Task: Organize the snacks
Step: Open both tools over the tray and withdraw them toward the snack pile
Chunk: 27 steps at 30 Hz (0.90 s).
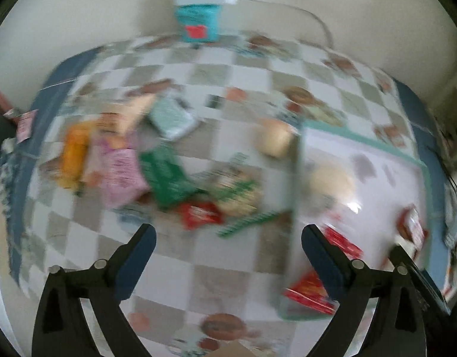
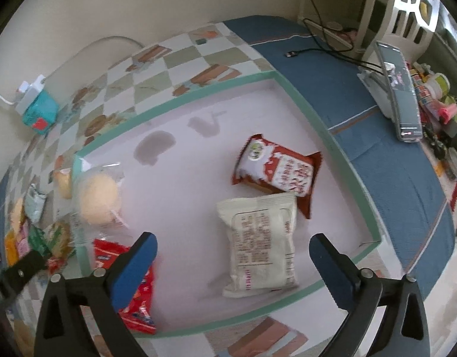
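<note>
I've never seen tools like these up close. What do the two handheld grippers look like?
Both look alike. The left gripper and right gripper each have two glossy black plastic arms with triangular cut-outs and round silver pivot pins. The fingers carry flat dark-blue pads. No cables, markings or sleeves show.

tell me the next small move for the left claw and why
Probably carry the left claw, open and empty, over to the loose snack pile and lower onto the red packet: those snacks lie outside the tray, which already holds several.
</note>
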{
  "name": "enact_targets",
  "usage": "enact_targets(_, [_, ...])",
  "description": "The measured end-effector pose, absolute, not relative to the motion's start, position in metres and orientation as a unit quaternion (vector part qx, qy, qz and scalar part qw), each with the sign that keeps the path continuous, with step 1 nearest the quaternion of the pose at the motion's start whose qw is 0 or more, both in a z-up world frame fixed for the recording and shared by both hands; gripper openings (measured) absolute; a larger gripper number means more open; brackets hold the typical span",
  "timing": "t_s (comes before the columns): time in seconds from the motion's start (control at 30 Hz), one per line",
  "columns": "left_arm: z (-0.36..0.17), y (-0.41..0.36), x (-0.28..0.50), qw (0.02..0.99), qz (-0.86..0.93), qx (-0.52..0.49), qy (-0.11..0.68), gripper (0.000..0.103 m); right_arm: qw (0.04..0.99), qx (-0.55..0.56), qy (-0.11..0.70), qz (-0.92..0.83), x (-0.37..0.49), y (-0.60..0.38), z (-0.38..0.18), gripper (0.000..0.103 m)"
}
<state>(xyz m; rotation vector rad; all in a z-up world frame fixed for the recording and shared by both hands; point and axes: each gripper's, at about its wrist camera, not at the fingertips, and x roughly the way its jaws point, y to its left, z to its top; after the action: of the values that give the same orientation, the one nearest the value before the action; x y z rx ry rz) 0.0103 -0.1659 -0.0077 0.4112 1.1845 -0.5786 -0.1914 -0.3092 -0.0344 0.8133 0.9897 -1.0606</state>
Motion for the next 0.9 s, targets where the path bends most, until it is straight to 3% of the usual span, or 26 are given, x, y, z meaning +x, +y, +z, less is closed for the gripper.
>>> enact_targets(0.63, [0.021,-0.083,0.081,0.827,-0.176,0.107,0.524,0.098,0.739,0.396,0.373,-0.396,-0.156,-0.285,-0.015,0.103])
enact_targets(0.9, [0.014,-0.044,0.117,0.825,-0.129,0.080,0.544,0.098,0.745,0.350,0.394,-0.409,-0.124,-0.271,-0.002,0.103])
